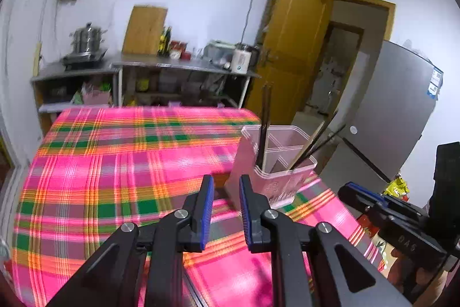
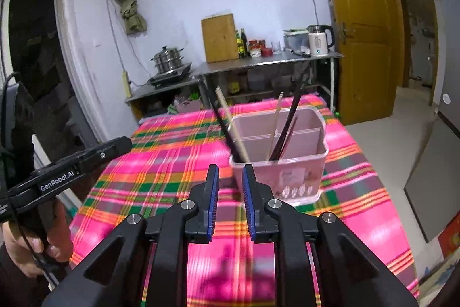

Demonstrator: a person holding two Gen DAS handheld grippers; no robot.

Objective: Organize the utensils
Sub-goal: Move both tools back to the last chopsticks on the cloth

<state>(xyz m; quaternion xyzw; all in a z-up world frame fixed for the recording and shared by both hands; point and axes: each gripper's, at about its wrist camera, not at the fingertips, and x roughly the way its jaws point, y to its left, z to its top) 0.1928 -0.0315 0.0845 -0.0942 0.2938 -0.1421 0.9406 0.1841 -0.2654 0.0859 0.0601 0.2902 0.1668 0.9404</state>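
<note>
A pink plastic utensil holder (image 1: 273,183) (image 2: 287,177) with inner dividers stands on the pink plaid tablecloth (image 1: 115,169) (image 2: 161,160). Several chopsticks lean inside it: dark ones (image 1: 266,120) (image 2: 290,120) and pale wooden ones (image 1: 304,148) (image 2: 231,125). In the left wrist view, my left gripper (image 1: 226,180) hovers over the cloth just short of the holder, jaws a little apart and empty. My right gripper (image 2: 230,170) is also open and empty, close in front of the holder. Each gripper shows side-on in the other's view: the right gripper (image 1: 349,189) and the left gripper (image 2: 125,143), held by a hand (image 2: 26,252).
Beyond the table a steel counter (image 2: 258,62) carries a steamer pot (image 2: 166,59), a wooden board (image 2: 220,38), bottles and a kettle (image 2: 317,41). A yellow door (image 2: 365,28) stands open at right. A grey fridge (image 1: 396,111) is beside the table.
</note>
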